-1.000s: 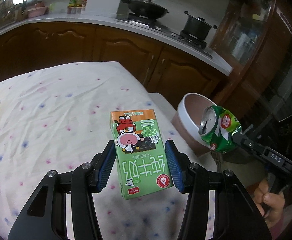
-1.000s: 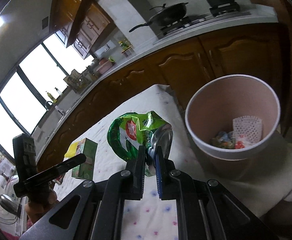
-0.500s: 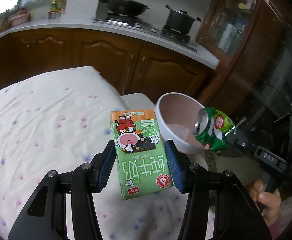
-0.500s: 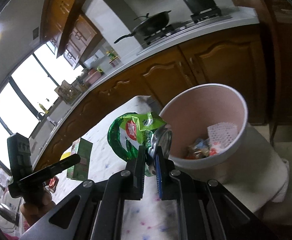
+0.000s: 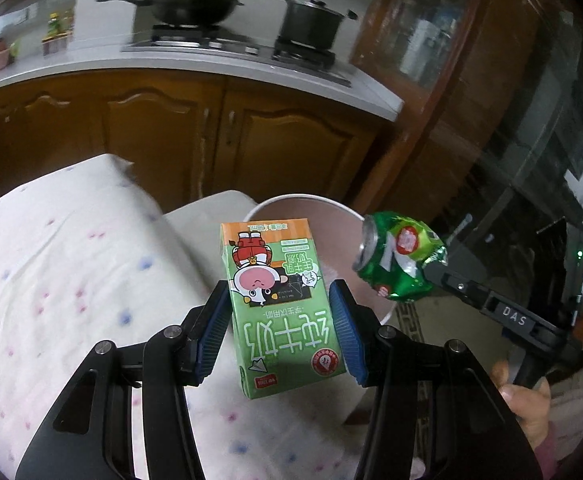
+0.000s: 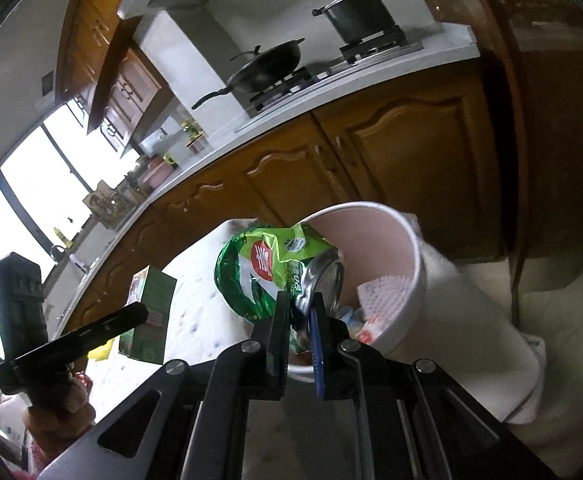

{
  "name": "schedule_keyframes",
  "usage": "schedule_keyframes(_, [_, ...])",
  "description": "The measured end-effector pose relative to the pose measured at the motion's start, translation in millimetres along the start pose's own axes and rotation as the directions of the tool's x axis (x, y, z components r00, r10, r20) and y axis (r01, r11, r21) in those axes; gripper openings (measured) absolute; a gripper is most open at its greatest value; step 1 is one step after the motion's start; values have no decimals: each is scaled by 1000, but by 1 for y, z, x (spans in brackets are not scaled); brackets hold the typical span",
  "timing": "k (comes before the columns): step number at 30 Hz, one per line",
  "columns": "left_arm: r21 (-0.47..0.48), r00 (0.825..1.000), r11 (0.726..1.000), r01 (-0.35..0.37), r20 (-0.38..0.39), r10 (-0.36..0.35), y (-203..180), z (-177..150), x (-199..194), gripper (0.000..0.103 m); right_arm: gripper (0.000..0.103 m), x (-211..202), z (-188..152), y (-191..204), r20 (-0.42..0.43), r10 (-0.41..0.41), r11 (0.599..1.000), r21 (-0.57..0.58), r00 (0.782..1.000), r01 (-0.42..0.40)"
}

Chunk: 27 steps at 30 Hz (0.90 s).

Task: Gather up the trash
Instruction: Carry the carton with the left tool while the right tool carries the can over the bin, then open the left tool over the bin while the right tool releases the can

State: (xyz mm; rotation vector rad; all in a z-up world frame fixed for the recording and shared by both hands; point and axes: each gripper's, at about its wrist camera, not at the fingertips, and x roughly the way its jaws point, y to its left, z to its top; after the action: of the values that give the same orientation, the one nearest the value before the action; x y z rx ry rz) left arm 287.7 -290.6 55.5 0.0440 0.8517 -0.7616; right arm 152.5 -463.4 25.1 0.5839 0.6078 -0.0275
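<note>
Left claw (image 5: 279, 320) was clamped on the milk carton (image 5: 281, 308); the bin (image 5: 347, 216), earlier off to its right, was now directly ahead. Right claw (image 6: 299, 320) was clamped on the crushed can (image 6: 267, 268), now at the rim; release was judged imminent.

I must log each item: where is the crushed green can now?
The crushed green can is pinched in the right gripper, at the near rim of the bin, right of the milk carton.
</note>
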Motion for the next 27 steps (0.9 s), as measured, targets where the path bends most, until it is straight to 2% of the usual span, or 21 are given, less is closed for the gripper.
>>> schedule_keyframes(11, [25, 995, 999, 21, -99, -18, -20, 19, 65, 49, 9, 27, 21, -21, -49, -79, 997, -22, 996, 78])
schedule_keyframes(25, [5, 989, 1000, 17, -149, -16, -16, 16, 88, 50, 9, 40, 26, -24, -83, -103, 994, -48, 991, 99])
schedule_keyframes(27, [3, 987, 1000, 27, -161, -27, -16, 17, 90, 50, 14, 40, 28, -25, -84, -100, 995, -39, 991, 97])
